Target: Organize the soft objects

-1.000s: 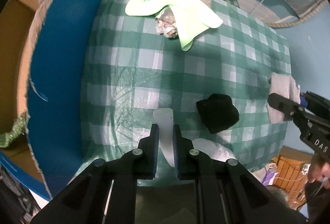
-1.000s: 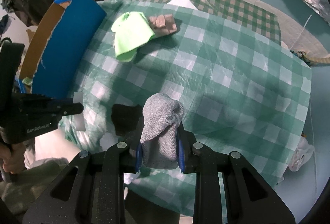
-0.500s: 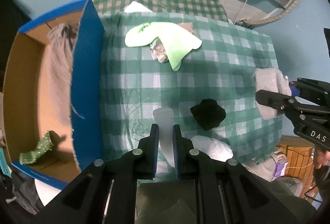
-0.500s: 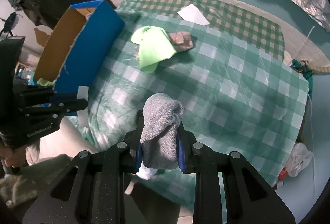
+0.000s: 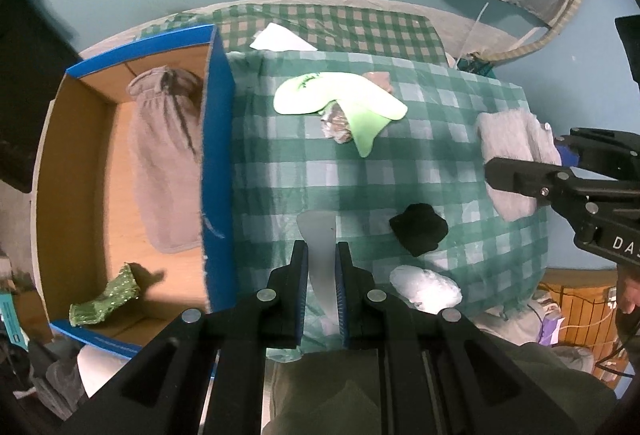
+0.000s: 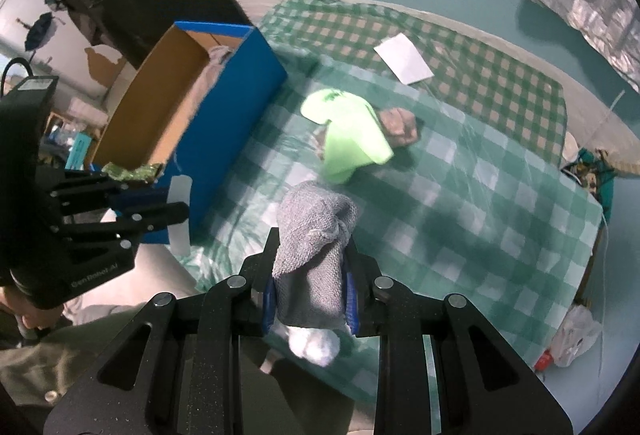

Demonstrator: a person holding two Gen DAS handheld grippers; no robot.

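Box (image 5: pixel 216 171) sits left of the left fingers (image 5: pixel 306 267), open top up, already holding a grey garment (image 5: pixel 164 163) and a green item (image 5: pixel 105 302); judged to be the collection bin for the soft things. Left gripper (image 5: pixel 321 267): fingers narrow, clamped on a thin white strip (image 5: pixel 318 235) that stands up past the tips; held high over the worktop (image 5: pixel 400 195) edge, presumably so it can clear the box wall. Ahead of those fingers, on the checked cloth: a lime sock (image 5: pixel 340 103) draped over a crumpled brownish wad (image 5: pixel 338 123); to their right a black lump (image 5: pixel 418 229) and a white bag-like bundle (image 5: pixel 424 287), none yet collected. Right gripper (image 6: pixel 310 267): fingers part-closed on a bunched grey knit cloth (image 6: pixel 316 235), lifted clear of the cloth. Left view alone shows the box contents and the black lump. Right view alone shows the knit's white underside hanging below the fingers, the strip's full length, and a white paper (image 6: pixel 404 59) far beyond the sock.
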